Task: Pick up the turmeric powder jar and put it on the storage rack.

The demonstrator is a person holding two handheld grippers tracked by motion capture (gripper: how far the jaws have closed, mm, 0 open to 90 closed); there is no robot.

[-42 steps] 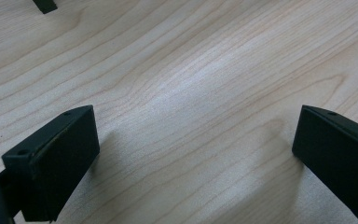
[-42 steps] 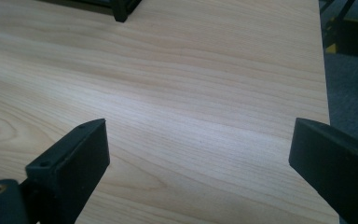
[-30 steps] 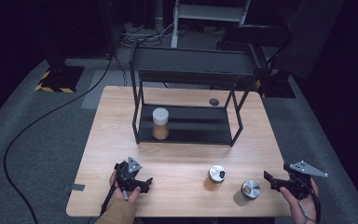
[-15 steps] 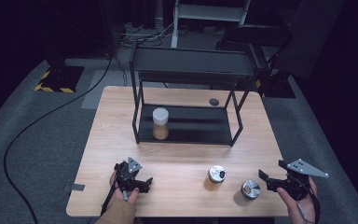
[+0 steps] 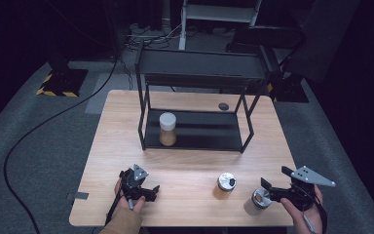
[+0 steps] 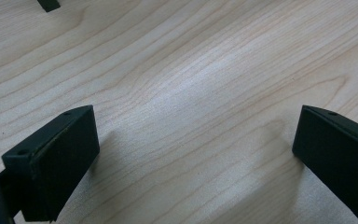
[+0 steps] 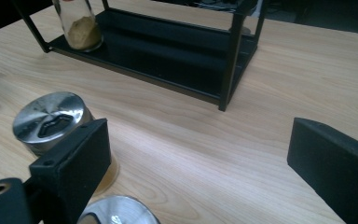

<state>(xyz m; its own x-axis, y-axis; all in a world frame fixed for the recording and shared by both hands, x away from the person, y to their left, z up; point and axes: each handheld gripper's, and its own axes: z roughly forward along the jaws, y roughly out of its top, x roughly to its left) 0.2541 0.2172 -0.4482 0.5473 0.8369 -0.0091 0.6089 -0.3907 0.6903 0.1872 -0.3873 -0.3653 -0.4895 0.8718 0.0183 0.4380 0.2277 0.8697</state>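
Two metal-lidded spice jars stand on the wooden table (image 5: pixel 190 165): one at the front middle (image 5: pixel 226 184), the other (image 5: pixel 259 198) nearer the front right. My right gripper (image 5: pixel 273 177) is just right of that second jar, open, with nothing between its jaws. In the right gripper view (image 7: pixel 200 154) the first jar (image 7: pixel 49 122) stands behind the left jaw, and the second jar's lid (image 7: pixel 119 212) lies at the bottom edge. My left gripper (image 5: pixel 152 191) rests open at the front left, over bare wood (image 6: pixel 191 140). A white-lidded jar of powder (image 5: pixel 168 129) stands on the rack's lower shelf.
A black two-tier metal rack (image 5: pixel 199 68) takes up the back half of the table; its near right post (image 7: pixel 230 60) stands ahead of the right gripper. A small dark disc (image 5: pixel 223 106) lies behind the rack. A cable (image 5: pixel 39 131) runs over the floor at the left.
My right gripper has moved left, toward the front-right jar, and risen a little. The left gripper and the jars have stayed put.
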